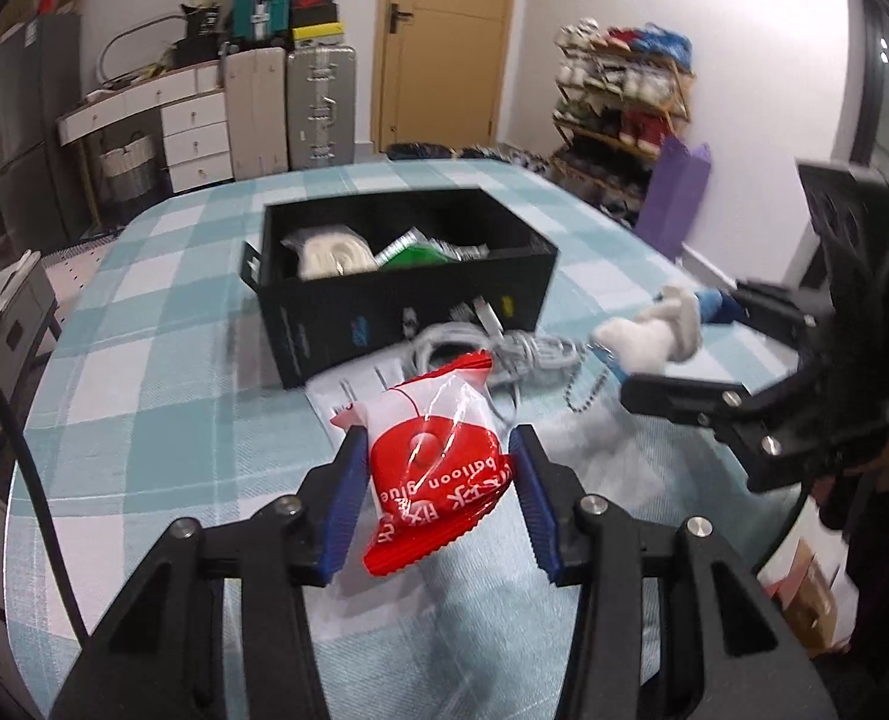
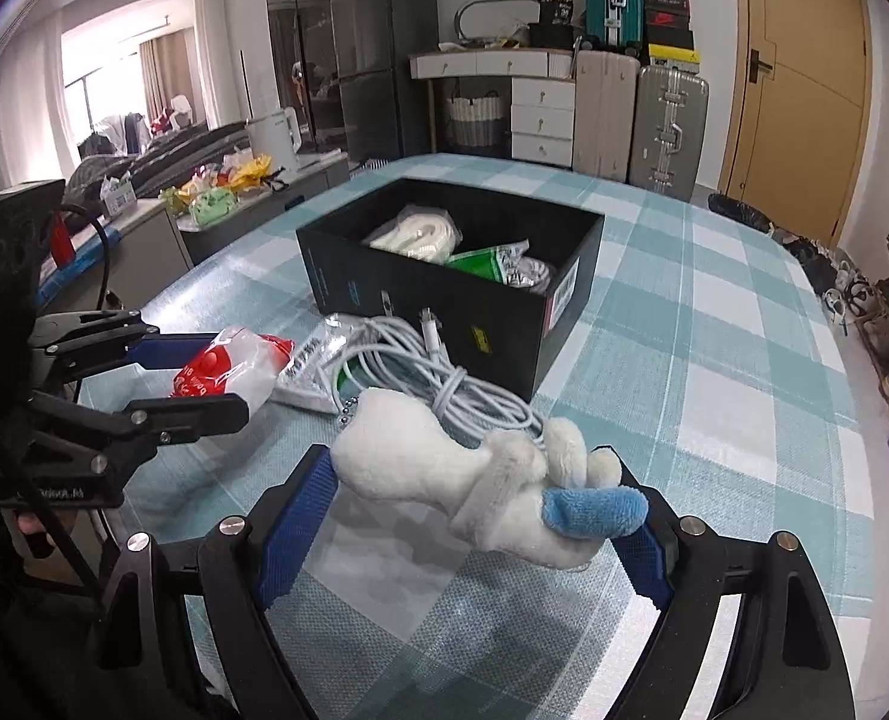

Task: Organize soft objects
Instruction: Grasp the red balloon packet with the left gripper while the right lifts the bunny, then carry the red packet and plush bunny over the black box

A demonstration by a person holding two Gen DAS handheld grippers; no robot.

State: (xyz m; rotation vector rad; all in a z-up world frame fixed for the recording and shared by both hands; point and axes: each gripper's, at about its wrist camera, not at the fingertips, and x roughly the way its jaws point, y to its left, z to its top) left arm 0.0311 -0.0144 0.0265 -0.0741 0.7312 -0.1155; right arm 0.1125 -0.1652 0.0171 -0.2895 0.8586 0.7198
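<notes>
Left wrist view
left gripper point(image 1: 438, 480): fingers pinch the red packet point(image 1: 432, 468) by its sides, lifted just above the cloth point(image 1: 144, 372), near the box point(image 1: 402, 276).
packet: thin crinkly plastic with a small hard lump inside; I judge it light and slippery, so hold across the filled middle, not the loose sealed edge.
box: open and black, far of the packet, already holding a white roll point(image 1: 330, 255) and a green pack point(image 1: 414, 255).
cable point(image 1: 498, 348): coiled on the cloth, touching the box front.

Right wrist view
right gripper point(image 2: 474, 504): fingers stand wide, pressed on the ends of the plush point(image 2: 444, 468).
plush: white with a blue tip, bead chain on the left end; likely light and squashy. It lies crosswise, so a grip on the thick body should be safer.
box point(image 2: 432, 312): far, beyond the cable point(image 2: 444, 384); free room on its right side.
</notes>
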